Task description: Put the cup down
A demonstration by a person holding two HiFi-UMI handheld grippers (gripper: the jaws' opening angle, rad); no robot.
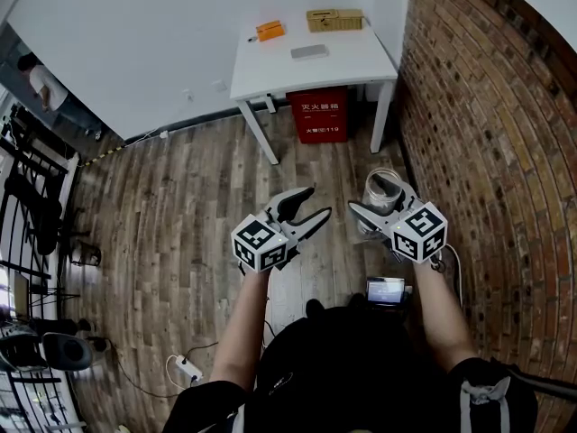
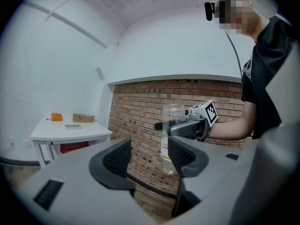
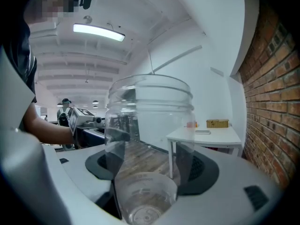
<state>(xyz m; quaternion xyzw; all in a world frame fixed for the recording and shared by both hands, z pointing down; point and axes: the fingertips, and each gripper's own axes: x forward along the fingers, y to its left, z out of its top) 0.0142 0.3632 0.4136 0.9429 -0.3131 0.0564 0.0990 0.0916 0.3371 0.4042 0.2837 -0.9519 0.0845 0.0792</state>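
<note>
A clear plastic cup (image 1: 382,188) is held upright in the air above the wooden floor, with my right gripper (image 1: 379,204) shut on its lower part. In the right gripper view the cup (image 3: 149,139) fills the space between the two dark pads, and both press on its sides. My left gripper (image 1: 317,202) hangs open and empty a short way left of the cup, at about the same height. In the left gripper view nothing lies between the pads (image 2: 117,158), and the cup (image 2: 172,135) shows beyond them in the right gripper (image 2: 187,125).
A white table (image 1: 311,61) stands ahead against the wall, carrying an orange item (image 1: 270,31), a wooden box (image 1: 334,19) and a grey flat item (image 1: 309,51). A red box (image 1: 320,114) sits under it. A brick wall (image 1: 487,133) runs along the right. A small screen (image 1: 386,289) lies at the person's feet.
</note>
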